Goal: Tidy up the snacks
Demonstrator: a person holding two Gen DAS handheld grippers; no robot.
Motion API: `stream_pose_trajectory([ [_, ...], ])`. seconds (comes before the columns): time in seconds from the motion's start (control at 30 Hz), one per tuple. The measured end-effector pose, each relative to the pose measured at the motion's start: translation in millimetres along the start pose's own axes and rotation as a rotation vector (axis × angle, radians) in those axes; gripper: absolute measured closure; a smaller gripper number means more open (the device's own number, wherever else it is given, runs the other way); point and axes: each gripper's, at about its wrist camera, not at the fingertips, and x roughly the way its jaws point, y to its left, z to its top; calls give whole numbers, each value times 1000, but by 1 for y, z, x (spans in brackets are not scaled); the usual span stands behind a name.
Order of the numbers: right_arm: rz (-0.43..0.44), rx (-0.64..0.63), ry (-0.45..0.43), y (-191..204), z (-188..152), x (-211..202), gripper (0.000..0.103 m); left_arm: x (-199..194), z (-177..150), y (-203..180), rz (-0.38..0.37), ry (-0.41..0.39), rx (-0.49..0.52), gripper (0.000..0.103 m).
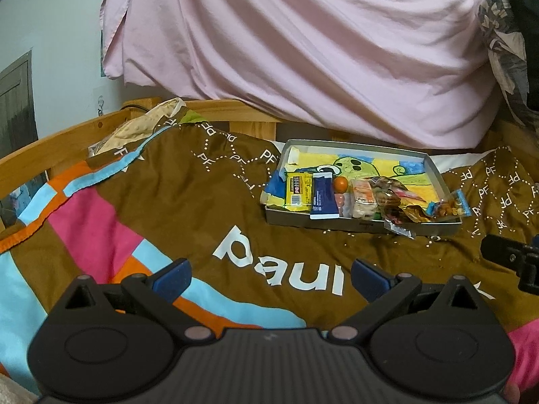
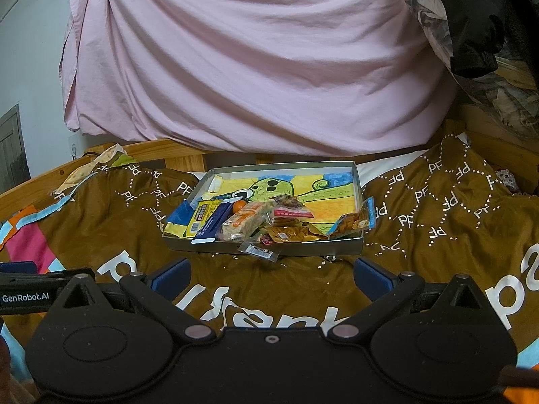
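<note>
Shallow grey metal tray (image 2: 357,247) of wrapped snacks on brown patterned bed cover (image 2: 438,235), left tool (image 1: 269,274) and right tool (image 2: 269,274) both wide open, empty

A wooden bed frame (image 1: 67,141) is being covered by a brown patterned blanket (image 1: 202,208). A pink sheet (image 1: 303,50) is being hung behind it, beside a pale wall (image 1: 50,33).
</note>
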Motion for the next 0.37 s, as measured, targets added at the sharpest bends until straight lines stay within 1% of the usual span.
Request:
stream_pose_trajectory([
  [0.37, 0, 1, 5, 0, -2, 0, 1, 1, 1, 0, -6, 6, 3, 0],
])
